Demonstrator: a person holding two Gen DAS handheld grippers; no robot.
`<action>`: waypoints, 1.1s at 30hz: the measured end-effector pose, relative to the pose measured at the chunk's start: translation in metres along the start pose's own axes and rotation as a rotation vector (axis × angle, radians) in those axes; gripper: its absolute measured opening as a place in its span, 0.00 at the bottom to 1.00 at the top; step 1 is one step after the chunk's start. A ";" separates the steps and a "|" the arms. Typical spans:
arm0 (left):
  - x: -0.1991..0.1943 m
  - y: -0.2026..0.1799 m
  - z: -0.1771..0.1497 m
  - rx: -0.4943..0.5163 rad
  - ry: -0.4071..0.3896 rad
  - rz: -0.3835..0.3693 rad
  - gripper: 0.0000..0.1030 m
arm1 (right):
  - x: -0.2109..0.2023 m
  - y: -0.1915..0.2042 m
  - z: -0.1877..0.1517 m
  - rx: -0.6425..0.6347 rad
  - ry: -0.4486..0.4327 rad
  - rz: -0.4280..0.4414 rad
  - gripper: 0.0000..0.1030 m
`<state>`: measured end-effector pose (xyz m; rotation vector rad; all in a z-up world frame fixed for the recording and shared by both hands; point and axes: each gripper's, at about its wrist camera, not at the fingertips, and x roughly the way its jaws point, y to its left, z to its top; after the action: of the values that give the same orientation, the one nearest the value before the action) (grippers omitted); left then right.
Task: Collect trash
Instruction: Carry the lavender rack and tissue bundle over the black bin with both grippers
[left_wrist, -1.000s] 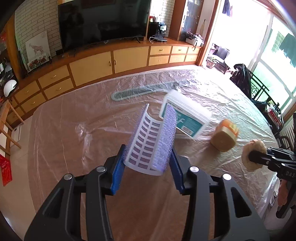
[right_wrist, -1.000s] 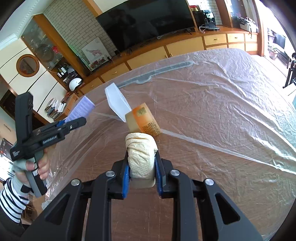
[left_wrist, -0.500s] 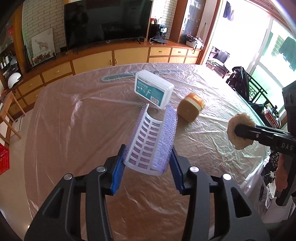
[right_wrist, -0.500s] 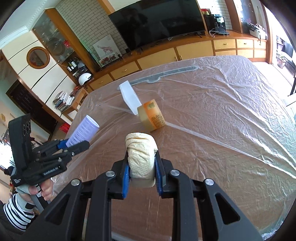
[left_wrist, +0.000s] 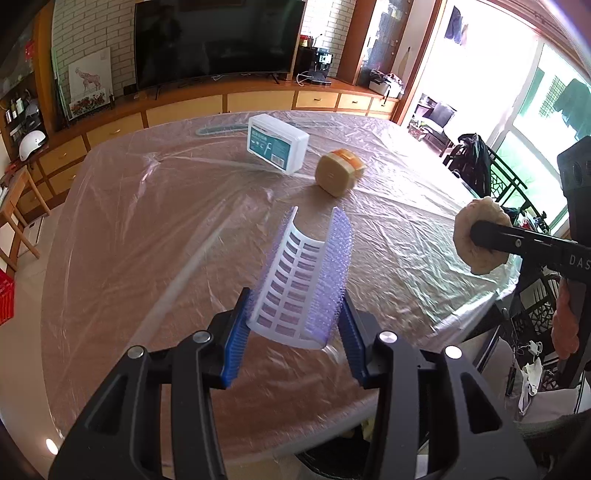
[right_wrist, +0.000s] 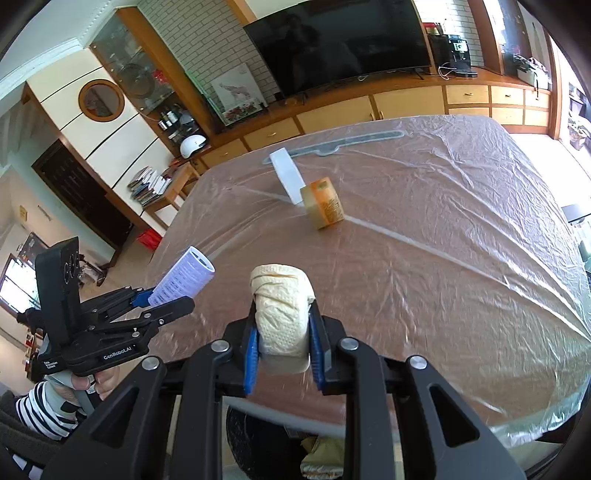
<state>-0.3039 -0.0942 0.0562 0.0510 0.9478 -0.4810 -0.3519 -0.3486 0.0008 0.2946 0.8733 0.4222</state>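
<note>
My left gripper (left_wrist: 295, 314) is shut on a curved white lattice piece with purple bristles (left_wrist: 301, 284), held over the near part of the plastic-covered table (left_wrist: 147, 229). The right wrist view has this gripper (right_wrist: 147, 301) and its piece (right_wrist: 184, 275) at the left. My right gripper (right_wrist: 282, 334) is shut on a crumpled cream paper wad (right_wrist: 280, 306) near the table's front edge. In the left wrist view that wad (left_wrist: 476, 236) shows at the right. A white box with a teal label (left_wrist: 277, 147) and an orange round container (left_wrist: 338, 171) lie farther back.
A dark bin (right_wrist: 266, 435) with something pale in it sits below the table's near edge. A long grey-green strip (right_wrist: 332, 147) lies under the plastic at the far end. A dark chair (left_wrist: 480, 166) stands at the right, a TV cabinet (left_wrist: 240, 103) behind.
Both grippers have drawn back toward the table's near edge with their loads still held. The box and the orange container now look farther away. The bin has come into view below.
</note>
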 end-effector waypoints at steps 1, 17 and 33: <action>-0.003 -0.003 -0.003 0.003 -0.001 -0.003 0.45 | -0.003 0.001 -0.003 -0.003 0.001 0.006 0.22; -0.039 -0.049 -0.046 0.067 0.009 -0.056 0.45 | -0.038 0.013 -0.049 -0.083 0.075 0.072 0.22; -0.042 -0.084 -0.088 0.152 0.096 -0.085 0.45 | -0.056 0.014 -0.092 -0.134 0.147 0.082 0.22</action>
<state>-0.4273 -0.1314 0.0514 0.1733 1.0091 -0.6333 -0.4595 -0.3551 -0.0120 0.1779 0.9741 0.5814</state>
